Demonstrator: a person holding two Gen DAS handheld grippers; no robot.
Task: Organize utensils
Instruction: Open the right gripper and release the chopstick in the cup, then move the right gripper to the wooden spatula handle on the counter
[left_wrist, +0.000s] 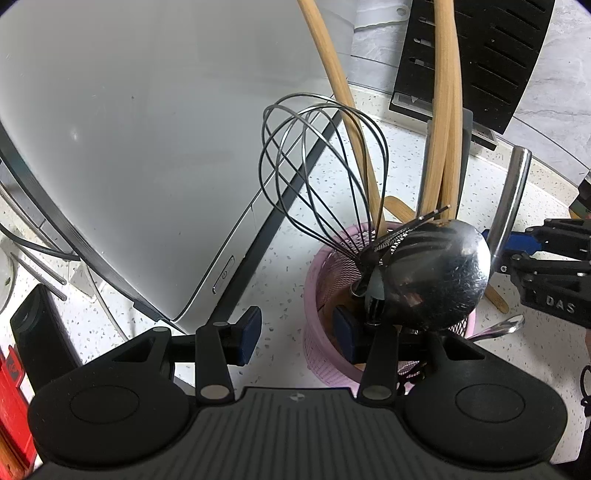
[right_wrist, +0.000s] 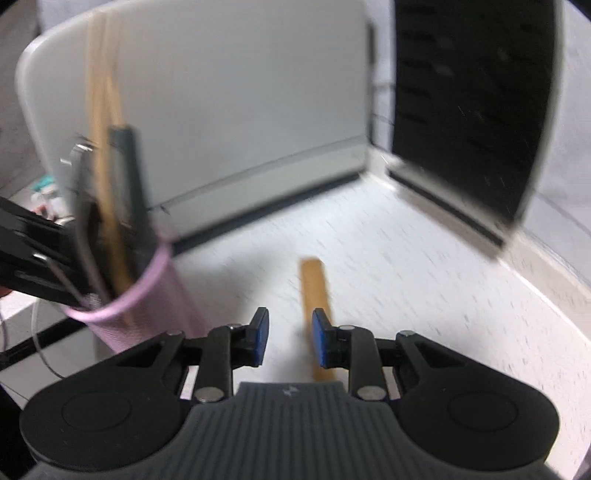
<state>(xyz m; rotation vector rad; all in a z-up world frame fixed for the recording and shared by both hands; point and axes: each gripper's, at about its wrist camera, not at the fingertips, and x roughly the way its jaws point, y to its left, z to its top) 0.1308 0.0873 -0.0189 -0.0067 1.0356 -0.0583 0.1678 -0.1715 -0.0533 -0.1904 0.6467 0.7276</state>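
Observation:
A pink mesh holder (left_wrist: 325, 362) stands on the speckled counter with a wire whisk (left_wrist: 317, 166), a shiny ladle (left_wrist: 436, 273), wooden handles (left_wrist: 447, 110) and a steel handle (left_wrist: 515, 184) in it. My left gripper (left_wrist: 299, 334) is open and straddles the holder's left wall: one pad is inside, the other outside and apart from it. In the blurred right wrist view the right gripper (right_wrist: 290, 338) has its jaws a little apart with nothing pressed between them. A wooden utensil handle (right_wrist: 314, 291) lies on the counter below it, to the right of the holder (right_wrist: 147, 306).
A white appliance (left_wrist: 147, 147) stands left of and behind the holder. A black slotted knife block (left_wrist: 480, 55) stands at the back right. A small steel spoon (left_wrist: 506, 326) lies right of the holder. A black box (left_wrist: 37, 332) and cables sit at the left edge.

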